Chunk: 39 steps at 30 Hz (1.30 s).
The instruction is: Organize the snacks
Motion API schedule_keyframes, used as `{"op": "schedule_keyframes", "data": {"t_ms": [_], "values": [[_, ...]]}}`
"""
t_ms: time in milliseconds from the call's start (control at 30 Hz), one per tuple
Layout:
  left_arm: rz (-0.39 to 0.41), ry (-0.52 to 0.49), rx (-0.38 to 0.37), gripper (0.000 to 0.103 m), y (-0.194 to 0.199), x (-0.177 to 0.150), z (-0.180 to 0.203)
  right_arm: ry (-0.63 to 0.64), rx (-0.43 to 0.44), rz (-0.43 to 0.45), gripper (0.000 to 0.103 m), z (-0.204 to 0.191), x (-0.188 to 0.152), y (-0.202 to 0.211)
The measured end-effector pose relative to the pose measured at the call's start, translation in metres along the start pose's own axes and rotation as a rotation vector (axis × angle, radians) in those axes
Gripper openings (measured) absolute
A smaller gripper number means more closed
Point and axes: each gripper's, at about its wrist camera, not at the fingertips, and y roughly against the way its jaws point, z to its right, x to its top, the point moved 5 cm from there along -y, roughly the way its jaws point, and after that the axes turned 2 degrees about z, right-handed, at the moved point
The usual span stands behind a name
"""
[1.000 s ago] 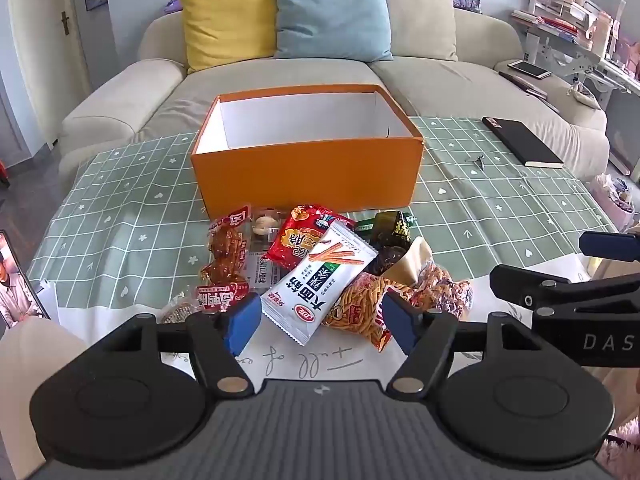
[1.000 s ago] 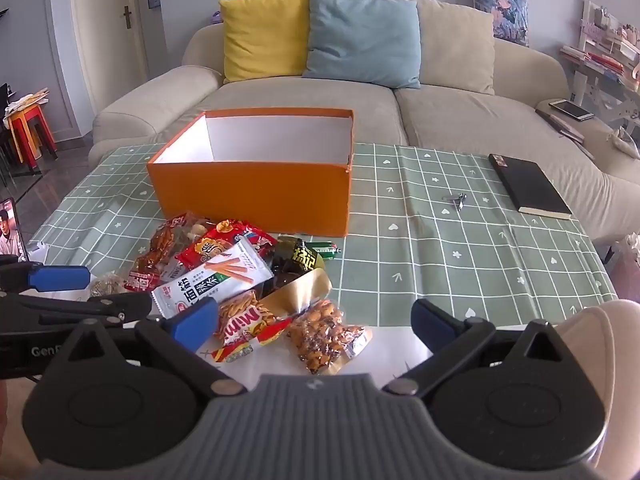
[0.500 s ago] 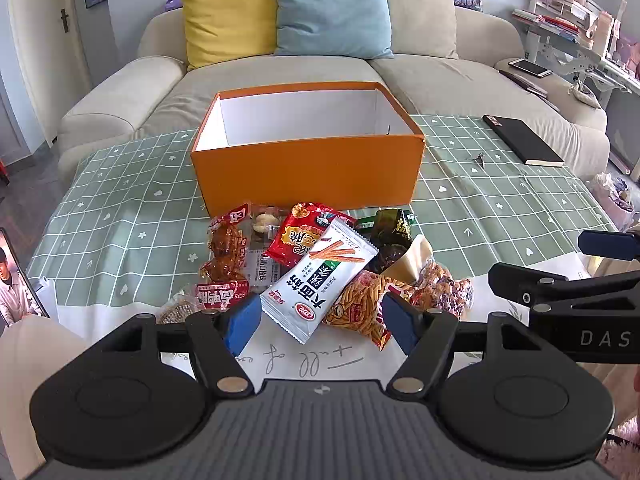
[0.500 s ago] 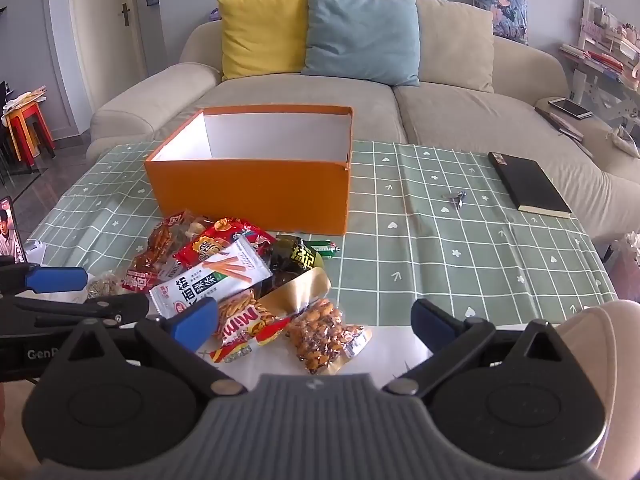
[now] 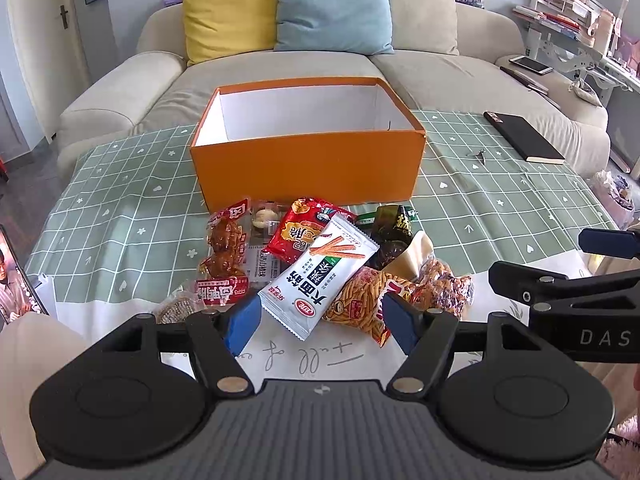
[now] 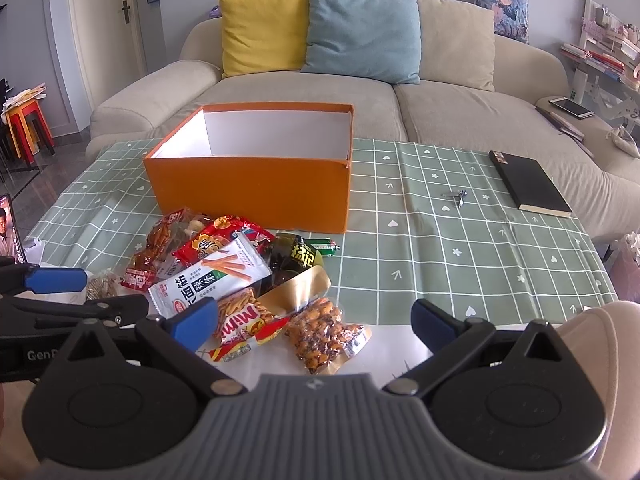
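Note:
An empty orange box (image 5: 308,168) with a white inside stands on the green checked tablecloth (image 5: 120,208); it also shows in the right wrist view (image 6: 256,188). A pile of snack packets lies in front of it: a white breadstick packet (image 5: 320,280), a red packet (image 5: 300,234), a peanut bag (image 6: 320,330). My left gripper (image 5: 320,320) is open just short of the white packet. My right gripper (image 6: 314,320) is open wide above the peanut bag, touching nothing.
A black notebook (image 6: 528,182) and a small metal clip (image 6: 456,196) lie on the cloth to the right. A phone (image 6: 10,232) stands at the left edge. A beige sofa (image 6: 360,112) with cushions runs behind the table.
Both grippers have crept slightly forward toward the snack pile. Nothing was taken hold of.

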Motion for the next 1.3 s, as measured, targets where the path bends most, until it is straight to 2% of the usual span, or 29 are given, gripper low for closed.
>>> {"op": "schedule_keyframes", "data": {"t_ms": [1300], "values": [[-0.004, 0.006, -0.001, 0.081, 0.0001, -0.0008, -0.0020, 0.002, -0.001, -0.007, 0.099, -0.0012, -0.0005, -0.0009]]}}
